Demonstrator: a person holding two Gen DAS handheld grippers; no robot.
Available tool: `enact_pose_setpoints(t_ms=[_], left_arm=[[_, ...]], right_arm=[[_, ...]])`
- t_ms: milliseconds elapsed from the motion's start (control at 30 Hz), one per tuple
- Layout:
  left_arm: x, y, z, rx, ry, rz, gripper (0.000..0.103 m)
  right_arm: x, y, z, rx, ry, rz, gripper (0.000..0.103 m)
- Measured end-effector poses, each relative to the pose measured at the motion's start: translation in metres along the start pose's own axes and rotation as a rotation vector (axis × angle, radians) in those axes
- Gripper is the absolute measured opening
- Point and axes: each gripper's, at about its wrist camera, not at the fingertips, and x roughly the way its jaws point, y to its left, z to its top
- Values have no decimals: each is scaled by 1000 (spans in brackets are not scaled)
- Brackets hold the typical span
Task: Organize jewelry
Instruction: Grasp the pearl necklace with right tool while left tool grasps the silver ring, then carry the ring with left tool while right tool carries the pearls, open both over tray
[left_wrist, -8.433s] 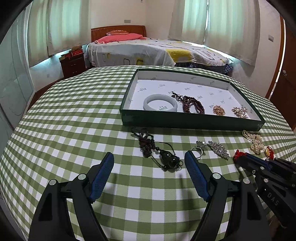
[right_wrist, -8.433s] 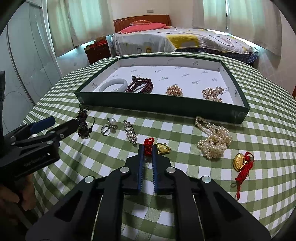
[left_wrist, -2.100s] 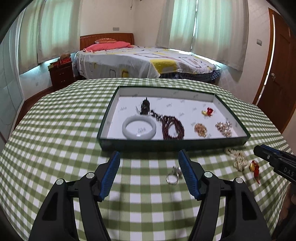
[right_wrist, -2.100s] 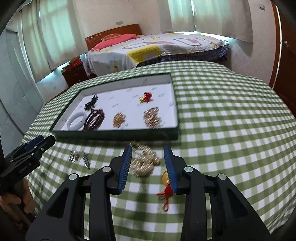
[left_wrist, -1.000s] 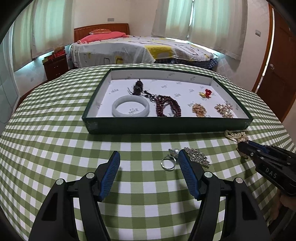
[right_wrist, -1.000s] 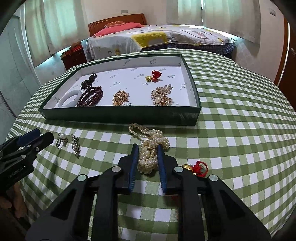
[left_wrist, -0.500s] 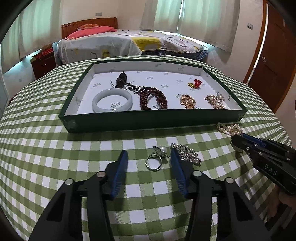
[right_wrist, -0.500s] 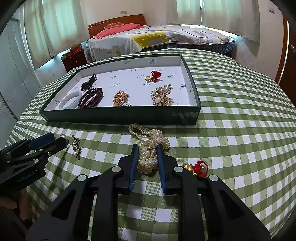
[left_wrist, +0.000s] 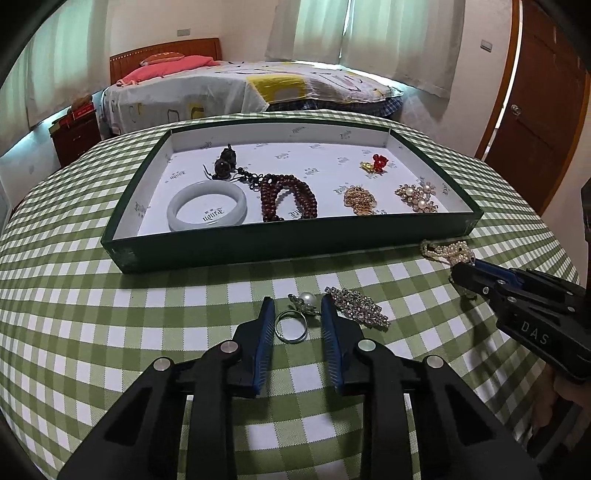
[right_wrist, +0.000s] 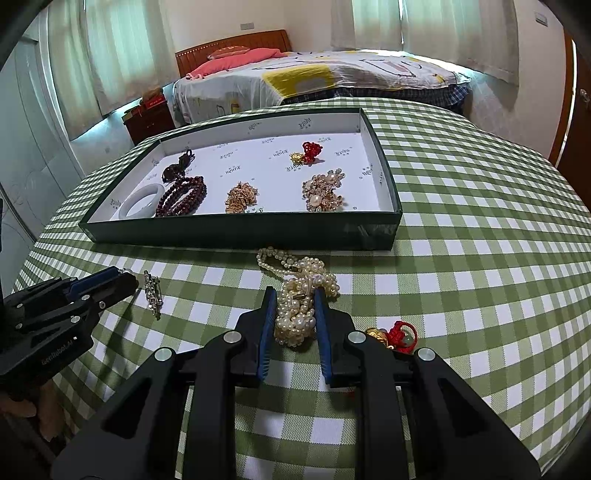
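A green tray (left_wrist: 295, 247) with a white floor holds a jade bangle (left_wrist: 206, 205), dark red beads (left_wrist: 288, 195), a dark pendant, a red-and-gold charm and two gold brooches. My left gripper (left_wrist: 294, 319) is partly open, its blue fingers on either side of a silver pearl ring (left_wrist: 293, 325) on the checked cloth; contact is not visible. A rhinestone brooch (left_wrist: 356, 306) lies just right of it. My right gripper (right_wrist: 294, 314) is shut on the pile of a pearl necklace (right_wrist: 299, 291), still resting on the cloth.
A red-and-gold charm (right_wrist: 397, 334) lies by the right gripper's right finger. The right gripper's body (left_wrist: 535, 317) sits at the right of the left wrist view. A bed (left_wrist: 240, 88) and a wooden door (left_wrist: 535, 110) stand beyond the round table.
My left gripper has moved down to the ring and narrowed its fingers around it. My right gripper has stayed closed on the pearl necklace.
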Motion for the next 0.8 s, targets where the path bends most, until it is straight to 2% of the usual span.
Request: enact_pose_setpoints(t_ms=[333, 800], left_arm=[[-4, 4, 0, -15, -7, 6, 26], [-20, 8, 5, -26, -52, 19, 26]], right_arm=[[-1, 4, 3, 1, -9, 3, 19], [-17, 11, 10, -23, -68, 17, 17]])
